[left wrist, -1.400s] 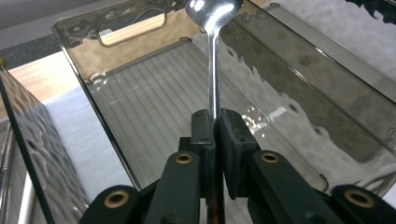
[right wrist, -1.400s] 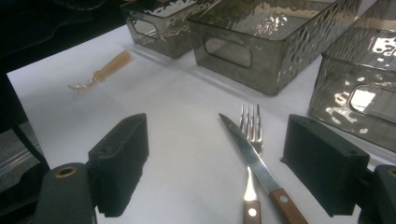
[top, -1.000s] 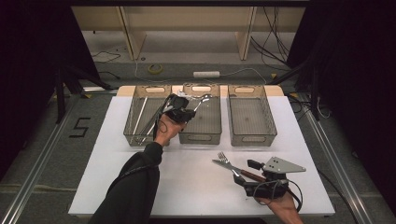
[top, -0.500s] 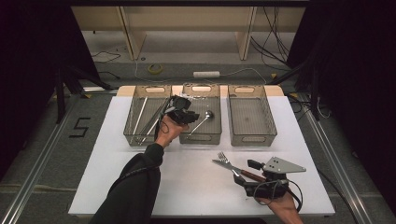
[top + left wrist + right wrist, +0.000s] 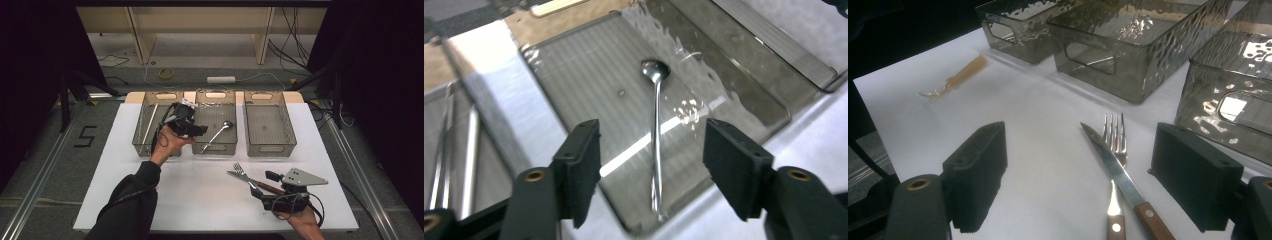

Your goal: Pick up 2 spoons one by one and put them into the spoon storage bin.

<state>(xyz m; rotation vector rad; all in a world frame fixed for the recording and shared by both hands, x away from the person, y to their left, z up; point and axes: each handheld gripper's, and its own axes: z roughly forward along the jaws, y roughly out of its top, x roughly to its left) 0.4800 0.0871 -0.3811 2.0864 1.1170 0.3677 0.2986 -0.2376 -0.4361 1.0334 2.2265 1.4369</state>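
Spoon (image 5: 656, 145) diagonal in middle bin (image 5: 215, 146), clear of walls

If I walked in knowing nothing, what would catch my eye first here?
Probably the three clear bins in a row at the far side of the white table, with a spoon lying in the middle one. The left gripper hovers there, its fingers just opened and nothing between them. Near the front, the right gripper sits open around a fork and knife.
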